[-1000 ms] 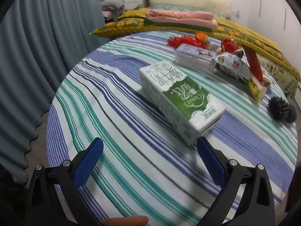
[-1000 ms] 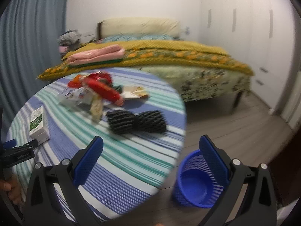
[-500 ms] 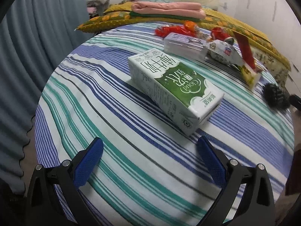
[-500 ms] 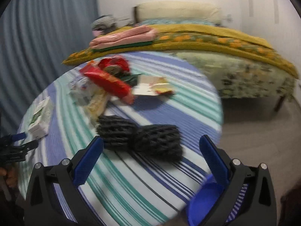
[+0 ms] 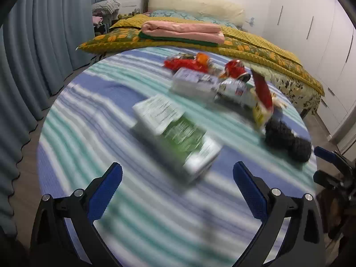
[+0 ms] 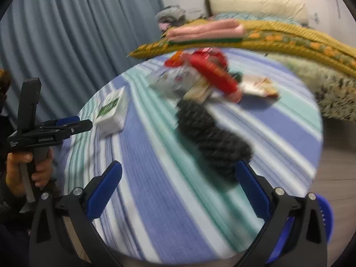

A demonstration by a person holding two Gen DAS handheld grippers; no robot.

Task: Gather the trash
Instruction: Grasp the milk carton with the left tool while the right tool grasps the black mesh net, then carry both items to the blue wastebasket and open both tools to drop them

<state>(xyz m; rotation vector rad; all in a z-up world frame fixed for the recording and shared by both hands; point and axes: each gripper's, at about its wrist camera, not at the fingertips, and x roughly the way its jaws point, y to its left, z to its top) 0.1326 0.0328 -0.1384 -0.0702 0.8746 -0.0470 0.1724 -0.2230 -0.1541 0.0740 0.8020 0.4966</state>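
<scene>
A green and white carton [image 5: 175,133] lies on the round striped table [image 5: 93,120], just ahead of my open, empty left gripper [image 5: 178,184]. It also shows in the right wrist view [image 6: 112,111]. A black foam net [image 6: 211,142] lies just ahead of my open, empty right gripper [image 6: 178,187]; it also shows in the left wrist view [image 5: 287,138]. A pile of red wrappers and packets [image 6: 207,75] lies at the table's far side. The blue bin [image 6: 322,218] peeks out below the table's edge at the right.
A bed with a yellow cover [image 5: 255,44] and folded pink blanket [image 5: 182,30] stands behind the table. Grey curtains [image 5: 33,44] hang at the left. White cupboards [image 5: 329,33] line the right wall. Both views are blurred.
My left gripper has pulled back and turned right, so the carton looks farther off. My right gripper has swung left and closer to the black foam net; the bin slid out to the lower right.
</scene>
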